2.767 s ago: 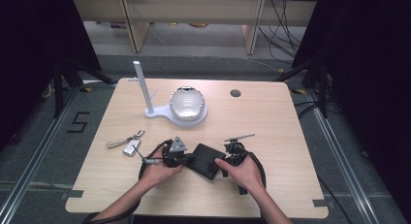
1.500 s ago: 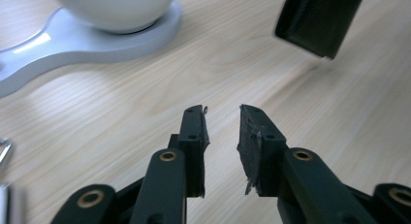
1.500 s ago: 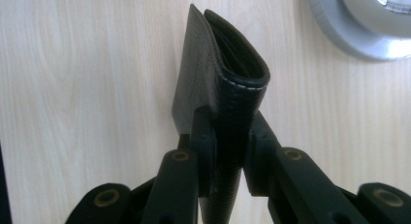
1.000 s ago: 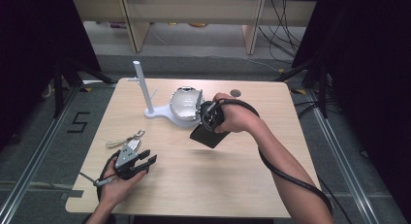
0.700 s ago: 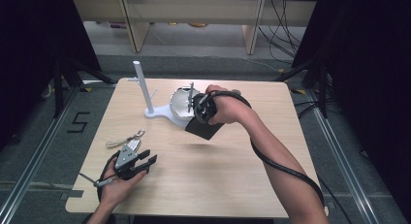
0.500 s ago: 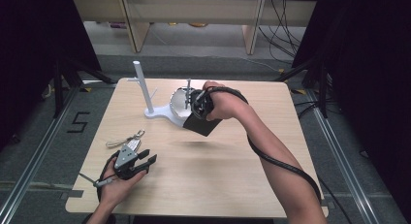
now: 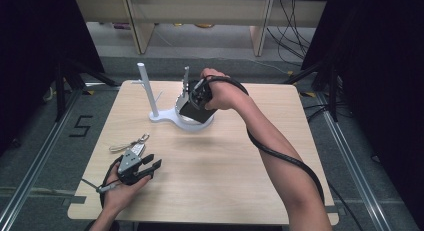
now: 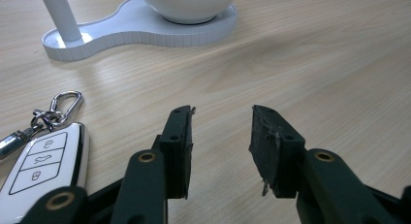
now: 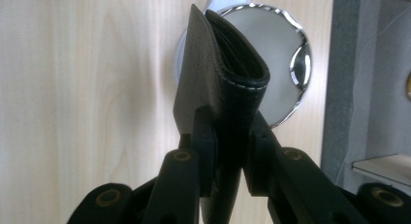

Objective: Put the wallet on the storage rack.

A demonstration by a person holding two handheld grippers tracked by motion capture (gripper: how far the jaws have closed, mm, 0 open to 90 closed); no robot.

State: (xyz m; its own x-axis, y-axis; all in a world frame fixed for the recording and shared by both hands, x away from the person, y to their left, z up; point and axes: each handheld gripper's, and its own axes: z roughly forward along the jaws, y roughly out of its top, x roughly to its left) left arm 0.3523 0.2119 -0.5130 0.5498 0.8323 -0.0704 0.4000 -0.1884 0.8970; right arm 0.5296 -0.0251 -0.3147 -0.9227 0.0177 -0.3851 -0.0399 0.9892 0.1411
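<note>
The right gripper (image 7: 192, 102), clamped on the folded wallet (image 9: 220, 88), hung directly over the bowl (image 9: 283, 64) at upper centre, fold pointing down.

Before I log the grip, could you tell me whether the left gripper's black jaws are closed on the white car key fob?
No, the left gripper stands open on nothing, with the white car key fob lying beside it.
</note>
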